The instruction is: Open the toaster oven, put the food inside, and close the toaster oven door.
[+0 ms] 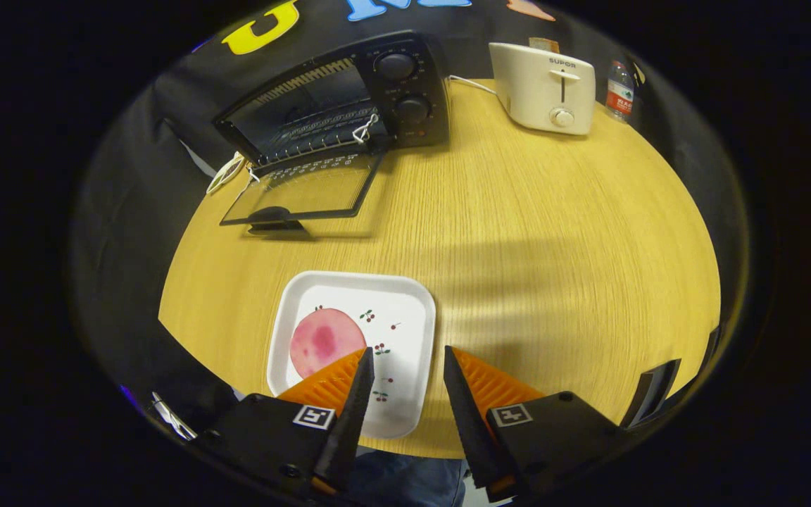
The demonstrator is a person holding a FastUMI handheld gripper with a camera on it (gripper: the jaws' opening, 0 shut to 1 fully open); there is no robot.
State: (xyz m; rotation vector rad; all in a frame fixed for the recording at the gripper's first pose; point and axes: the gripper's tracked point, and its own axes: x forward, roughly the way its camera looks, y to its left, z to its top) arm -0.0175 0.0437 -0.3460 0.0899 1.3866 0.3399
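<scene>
A black toaster oven (349, 98) stands at the far left of the wooden table, its glass door (303, 191) folded down flat onto the tabletop and a wire rack visible inside. A square white plate (405, 310) with small cherry prints lies near the table's front edge. On its left part rests a round pink slice of food (321, 339). My gripper (405, 355) hovers open above the plate's near right part, with the left finger just beside the food and nothing between the fingers.
A white pop-up toaster (545, 86) stands at the far right of the table (553, 232), with a plastic bottle (619, 90) behind it. A white cord (467, 82) runs between the two appliances. Broad bare wood lies between plate and oven.
</scene>
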